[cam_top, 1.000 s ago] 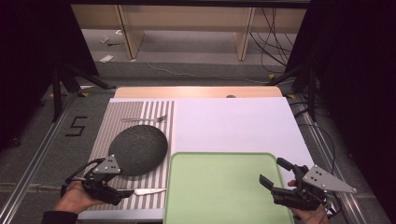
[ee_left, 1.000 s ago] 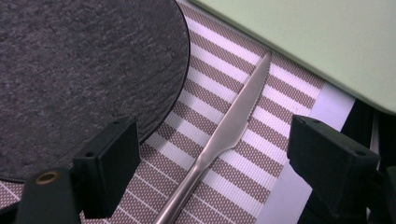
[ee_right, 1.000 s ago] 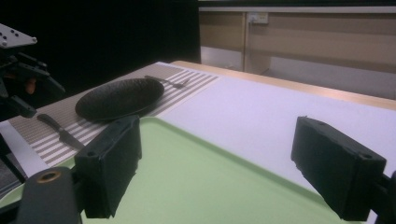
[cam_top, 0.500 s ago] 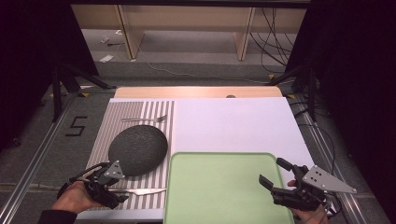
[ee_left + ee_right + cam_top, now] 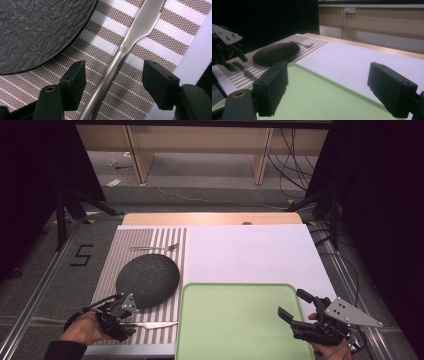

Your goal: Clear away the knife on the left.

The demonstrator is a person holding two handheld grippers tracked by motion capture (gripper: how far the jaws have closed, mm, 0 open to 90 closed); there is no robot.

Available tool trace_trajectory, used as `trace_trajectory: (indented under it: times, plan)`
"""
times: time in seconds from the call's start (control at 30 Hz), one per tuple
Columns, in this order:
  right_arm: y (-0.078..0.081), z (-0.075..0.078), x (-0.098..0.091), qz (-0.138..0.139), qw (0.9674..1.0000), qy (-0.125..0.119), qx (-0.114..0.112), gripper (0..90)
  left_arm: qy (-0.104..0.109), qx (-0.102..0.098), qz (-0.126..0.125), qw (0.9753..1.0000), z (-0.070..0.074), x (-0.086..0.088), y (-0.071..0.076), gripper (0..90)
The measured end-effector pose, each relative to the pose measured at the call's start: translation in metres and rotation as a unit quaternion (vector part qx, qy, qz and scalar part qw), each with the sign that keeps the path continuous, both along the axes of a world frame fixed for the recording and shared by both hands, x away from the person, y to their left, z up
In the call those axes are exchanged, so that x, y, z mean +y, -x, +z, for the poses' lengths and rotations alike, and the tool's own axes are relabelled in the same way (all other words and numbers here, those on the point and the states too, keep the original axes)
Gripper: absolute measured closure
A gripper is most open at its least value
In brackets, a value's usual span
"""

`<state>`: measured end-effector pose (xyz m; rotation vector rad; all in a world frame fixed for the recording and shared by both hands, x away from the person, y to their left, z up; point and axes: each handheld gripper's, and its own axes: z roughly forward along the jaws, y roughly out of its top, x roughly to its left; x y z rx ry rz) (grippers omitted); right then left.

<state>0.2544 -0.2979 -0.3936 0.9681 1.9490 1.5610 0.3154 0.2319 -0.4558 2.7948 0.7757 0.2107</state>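
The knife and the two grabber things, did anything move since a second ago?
The left gripper slid back along the knife toward the table's near edge; its jaws now stand open on either side of the handle, not closed on it. The right gripper barely shifted. Knife, dark plate, fork and green tray stayed put.

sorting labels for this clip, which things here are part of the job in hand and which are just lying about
In the job:
- knife, its handle lying between the open jaws of the left gripper
- left gripper, low over the striped placemat

Lying about:
- dark plate
- fork, beyond the plate
- green tray, with the right gripper open over it, holding nothing
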Motion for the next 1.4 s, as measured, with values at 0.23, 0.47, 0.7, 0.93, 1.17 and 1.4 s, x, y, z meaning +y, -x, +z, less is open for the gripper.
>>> trace_trajectory:
  times: [0.23, 0.47, 0.7, 0.93, 1.17, 1.4]
  plan:
    - [0.0, 0.0, 0.001, 0.002, 1.0, 0.002, 0.0, 17.7, -0.025, 0.01, -0.009, 0.9996, -0.004, -0.005, -0.004, 44.3]
    - [0.0, 0.0, 0.001, 0.002, 1.0, 0.001, 0.0, 17.8, -0.026, 0.026, -0.009, 0.9993, -0.005, -0.006, -0.005, 52.1]
    - [0.0, 0.0, 0.001, 0.002, 1.0, 0.001, 0.0, 17.9, -0.023, 0.058, 0.0, 0.9981, -0.005, -0.007, -0.011, 58.9]
    - [0.0, 0.0, 0.001, 0.004, 1.0, 0.001, -0.001, 17.9, -0.028, 0.06, -0.007, 0.9978, -0.004, -0.006, -0.012, 62.4]
    - [0.001, 0.0, 0.001, 0.004, 1.0, 0.0, -0.001, 18.0, -0.041, 0.062, -0.038, 0.9966, -0.004, -0.011, -0.01, 73.3]
    - [0.001, 0.0, 0.002, 0.004, 1.0, 0.002, -0.001, 18.1, -0.066, 0.063, -0.054, 0.9944, -0.004, -0.019, -0.009, 78.6]
